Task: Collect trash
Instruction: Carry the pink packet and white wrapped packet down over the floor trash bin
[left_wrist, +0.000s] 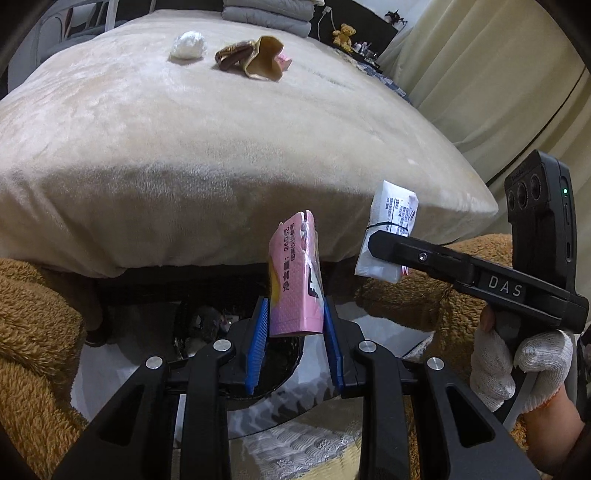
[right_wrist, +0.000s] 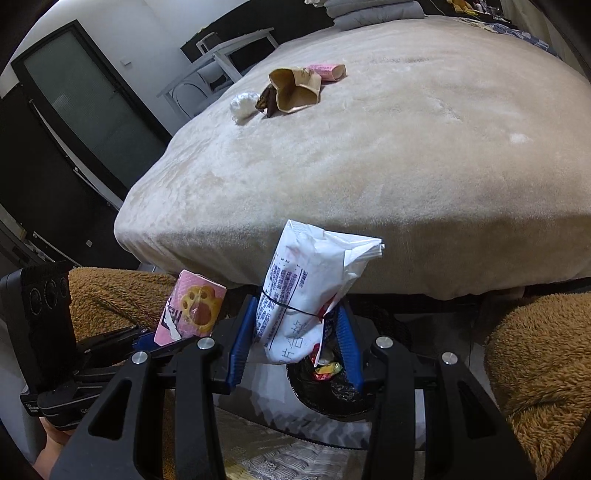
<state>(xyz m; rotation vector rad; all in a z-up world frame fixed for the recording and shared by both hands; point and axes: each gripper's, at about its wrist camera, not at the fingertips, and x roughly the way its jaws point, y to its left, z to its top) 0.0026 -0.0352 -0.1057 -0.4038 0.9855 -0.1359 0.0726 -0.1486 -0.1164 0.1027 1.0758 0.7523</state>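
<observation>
Nearest the left wrist camera, the left tongs are clamped on a pink carton, blue pads pressing both its sides, the carton standing up out of the jaws. Close by, the right tongs are closed on a white packet bound with a thin black band, its crumpled top sticking out above the pads. A gloved hand grips the right handle.

Both pieces hang just off the foot of the bed, over a black-lined bin on the floor that already holds some bright wrappers. So two items look collected but not yet dropped; release into the bin seems the step in hand.

More remains on the bed, well apart from the tongs: a white crumpled wad, a brown wrapper, a tan paper bag and a small pink box beside it.

Both tools point steeply downward, side by side, above the bin.
</observation>
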